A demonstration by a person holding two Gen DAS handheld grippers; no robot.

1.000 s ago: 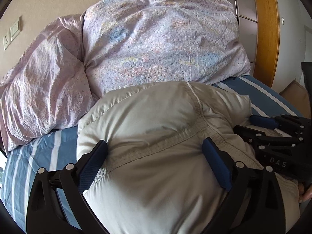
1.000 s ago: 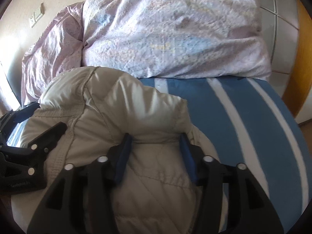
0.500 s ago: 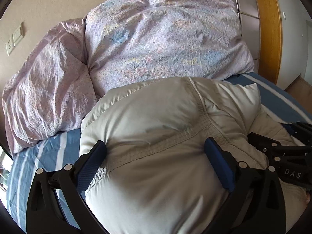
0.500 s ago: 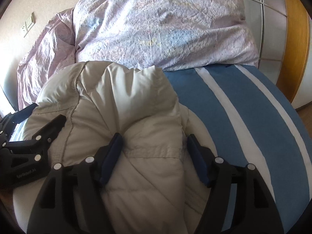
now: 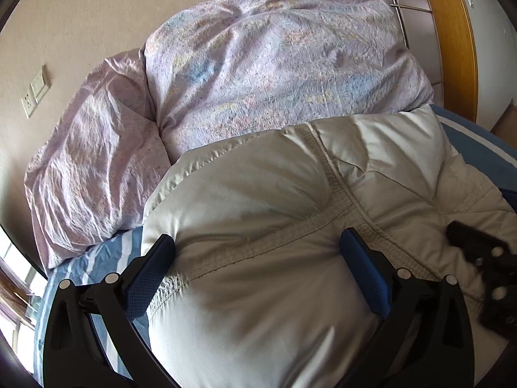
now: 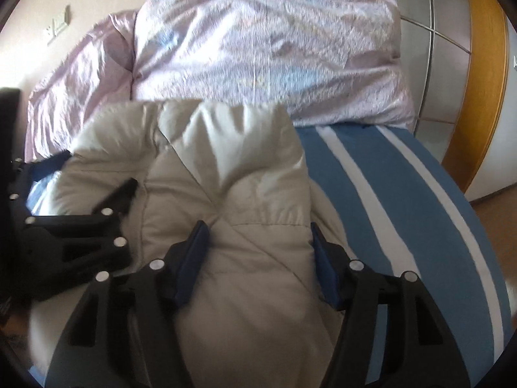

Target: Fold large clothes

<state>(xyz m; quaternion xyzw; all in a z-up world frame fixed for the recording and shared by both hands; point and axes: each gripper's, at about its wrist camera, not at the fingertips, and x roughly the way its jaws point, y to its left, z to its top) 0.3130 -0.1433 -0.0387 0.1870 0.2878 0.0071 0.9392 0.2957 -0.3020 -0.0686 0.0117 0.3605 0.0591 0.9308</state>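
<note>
- Spanning a thick bulge of the jacket [image 5: 258,291], the left gripper [image 5: 258,265] has its jaws spread wide, one blue pad at the jacket's left edge and the other pressed into the fabric beside a stitched seam.
- Right gripper [image 6: 258,252] likewise straddles a puffy fold of the jacket [image 6: 245,258], jaws parted with the fabric bulging between the pads [image 6: 194,258]; whether the pads pinch it tight cannot be told.
- Each gripper shows in the other's view: the right one at the jacket's right edge [image 5: 484,268], the left one at its left edge [image 6: 64,232], both touching the fabric.
- Jacket is beige, quilted, bunched into a mound on the sheet [image 6: 404,210], which is blue with white stripes.
- Behind the jacket, touching its far side, lies a lilac duvet [image 5: 274,74]; a second lilac bundle, a pillow [image 5: 90,168], sits to the jacket's far left.
- Beyond the duvet: a beige wall [image 5: 80,16] with a switch plate [image 5: 35,92], and a wood frame [image 5: 458,48] on the right.
</note>
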